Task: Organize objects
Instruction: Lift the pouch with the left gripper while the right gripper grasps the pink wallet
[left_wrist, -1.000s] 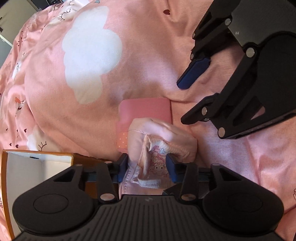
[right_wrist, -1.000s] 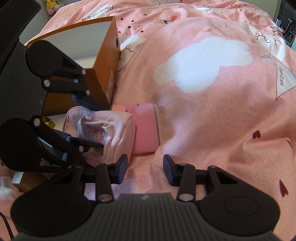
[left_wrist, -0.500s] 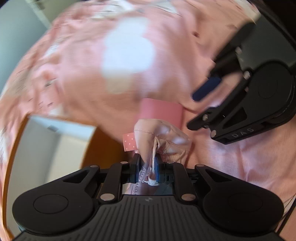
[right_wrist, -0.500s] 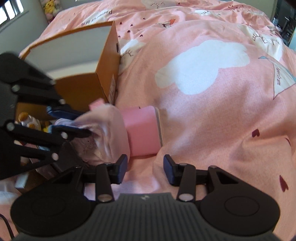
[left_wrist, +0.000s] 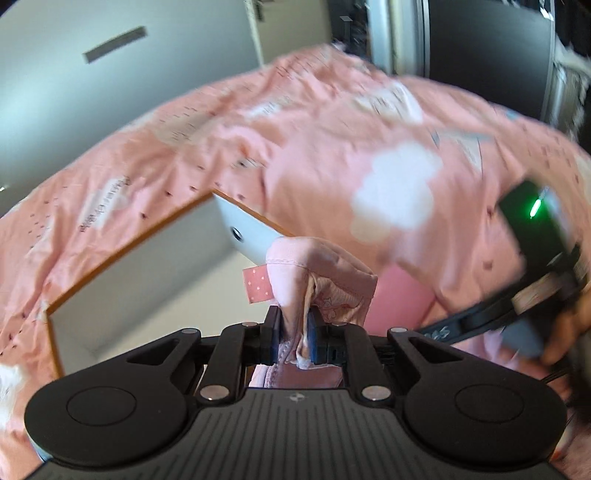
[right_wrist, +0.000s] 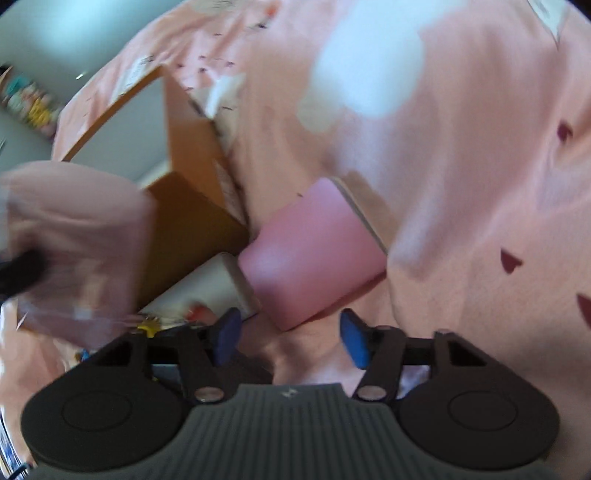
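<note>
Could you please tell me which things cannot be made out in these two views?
- Box contents: left wrist view, floor hidden behind the pouch and left gripper.
- Small colourful items: right wrist view, blurred and partly behind the right gripper.
- Pouch print: both views, crumpled and motion-blurred.
- Pink case: left wrist view, mostly behind the pouch.

We see the pouch (right_wrist: 74, 236) smeared by motion; right tool (left_wrist: 532, 295) blurred, cut off by the edge.
</note>
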